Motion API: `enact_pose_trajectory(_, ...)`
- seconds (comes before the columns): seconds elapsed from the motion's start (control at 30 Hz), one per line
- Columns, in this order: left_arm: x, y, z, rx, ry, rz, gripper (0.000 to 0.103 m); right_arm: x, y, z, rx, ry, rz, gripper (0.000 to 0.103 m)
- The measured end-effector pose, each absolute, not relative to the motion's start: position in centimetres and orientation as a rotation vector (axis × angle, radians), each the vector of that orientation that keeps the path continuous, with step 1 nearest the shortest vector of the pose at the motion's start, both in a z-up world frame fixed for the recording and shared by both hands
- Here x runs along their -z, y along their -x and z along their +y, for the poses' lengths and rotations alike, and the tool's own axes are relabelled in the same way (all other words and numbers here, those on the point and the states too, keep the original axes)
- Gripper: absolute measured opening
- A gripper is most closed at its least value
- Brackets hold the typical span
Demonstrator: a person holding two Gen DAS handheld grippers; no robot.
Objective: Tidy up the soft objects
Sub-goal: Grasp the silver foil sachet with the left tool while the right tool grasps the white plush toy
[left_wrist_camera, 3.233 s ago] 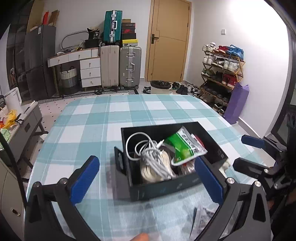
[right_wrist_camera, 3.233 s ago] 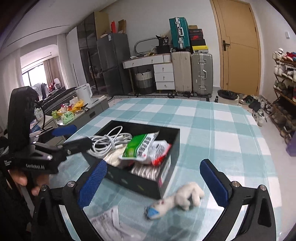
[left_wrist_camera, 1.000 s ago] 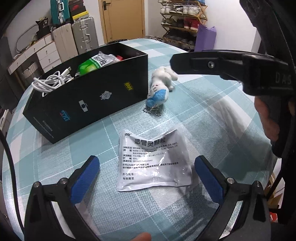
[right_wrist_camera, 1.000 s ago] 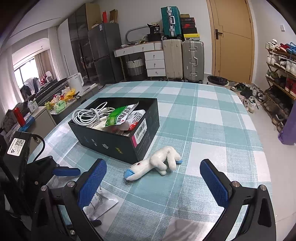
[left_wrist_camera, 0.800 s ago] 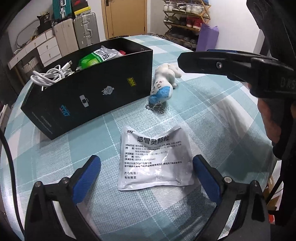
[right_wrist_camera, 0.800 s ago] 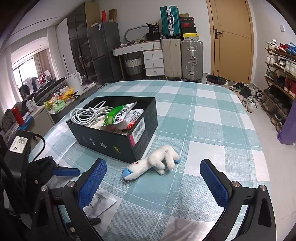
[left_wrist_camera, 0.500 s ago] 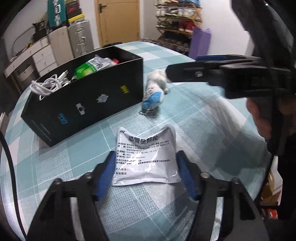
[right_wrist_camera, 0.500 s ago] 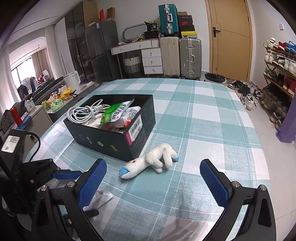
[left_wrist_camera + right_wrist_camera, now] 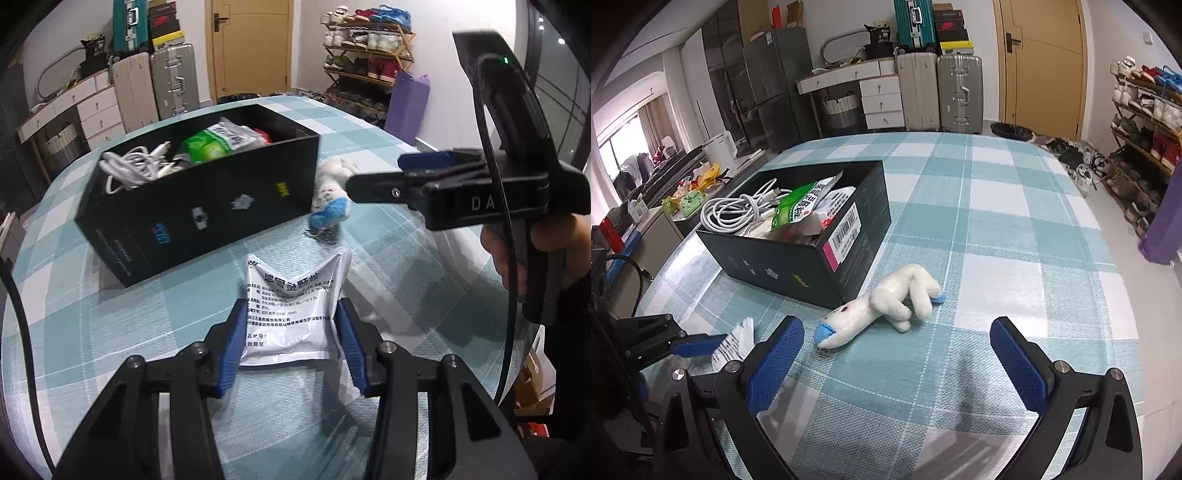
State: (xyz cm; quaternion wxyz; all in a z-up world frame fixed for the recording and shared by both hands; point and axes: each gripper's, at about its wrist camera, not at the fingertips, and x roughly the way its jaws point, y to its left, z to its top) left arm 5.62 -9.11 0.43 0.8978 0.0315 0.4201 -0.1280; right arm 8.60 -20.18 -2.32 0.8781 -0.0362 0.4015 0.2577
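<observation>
A white printed packet (image 9: 291, 295) lies on the checked tablecloth in front of the black box (image 9: 207, 210). My left gripper (image 9: 291, 314) has its blue pads against the packet's two side edges and its jaws are closing; the packet buckles upward between them. From the right wrist view the same packet (image 9: 735, 343) shows at the left gripper (image 9: 698, 343). A white plush toy (image 9: 882, 306) with a blue end lies beside the box's corner (image 9: 775, 258). My right gripper (image 9: 895, 323) is open just short of the toy, holding nothing.
The box holds a coiled white cable (image 9: 738, 210) and a green packet (image 9: 798, 210). The right gripper (image 9: 406, 177) and the hand holding it hang over the plush toy (image 9: 330, 195). The round table's edge (image 9: 1123, 332) curves at the right; suitcases and a shoe rack stand beyond.
The left gripper's jaws went from wide open to pressing the packet's sides, and the packet bent up. The right gripper stayed open and drew slightly nearer the plush toy.
</observation>
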Motion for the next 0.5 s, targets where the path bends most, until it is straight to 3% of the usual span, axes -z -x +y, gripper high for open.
enact_pose_trajectory(0.5,0.1,-5.1,-5.3,0.163,0.009,0.852,0.047,4.4,-10.2,-17.2,-0.514,0.116,0.934,0.102)
